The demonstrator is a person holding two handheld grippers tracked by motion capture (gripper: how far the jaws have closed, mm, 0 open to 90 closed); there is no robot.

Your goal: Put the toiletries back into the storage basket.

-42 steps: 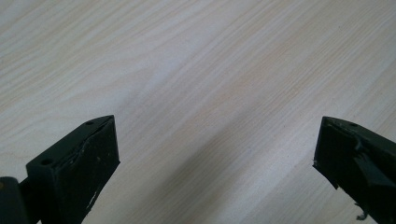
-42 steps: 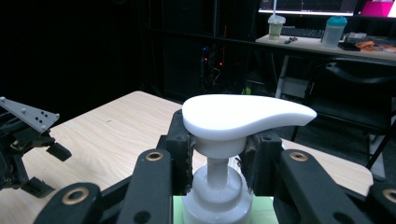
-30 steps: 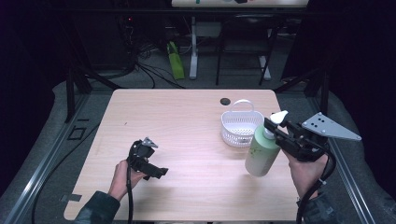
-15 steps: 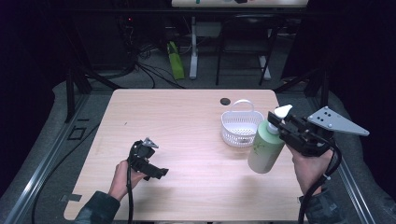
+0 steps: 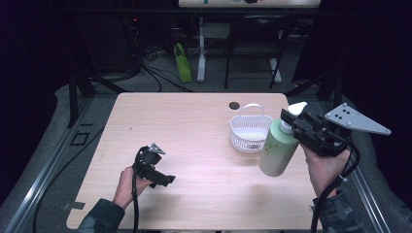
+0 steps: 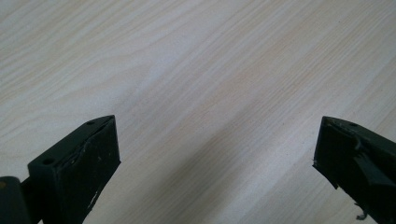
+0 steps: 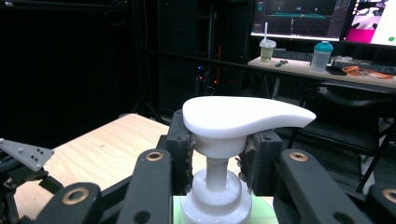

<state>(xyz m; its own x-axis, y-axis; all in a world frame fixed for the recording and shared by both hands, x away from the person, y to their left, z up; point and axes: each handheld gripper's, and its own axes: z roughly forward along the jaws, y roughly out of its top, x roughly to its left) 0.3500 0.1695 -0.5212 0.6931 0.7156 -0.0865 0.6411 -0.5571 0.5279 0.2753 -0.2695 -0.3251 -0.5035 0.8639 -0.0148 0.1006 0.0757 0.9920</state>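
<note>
Biggest change: you've lifted the green pump bottle [image 5: 278,148] off the table [image 5: 194,121], and it now hangs tilted just beside the white basket [image 5: 250,132]. Your right gripper [image 5: 291,119] is clamped on its pump neck, so dropping it in looks next. Left gripper [image 5: 154,167] rests gaping, empty.
</note>
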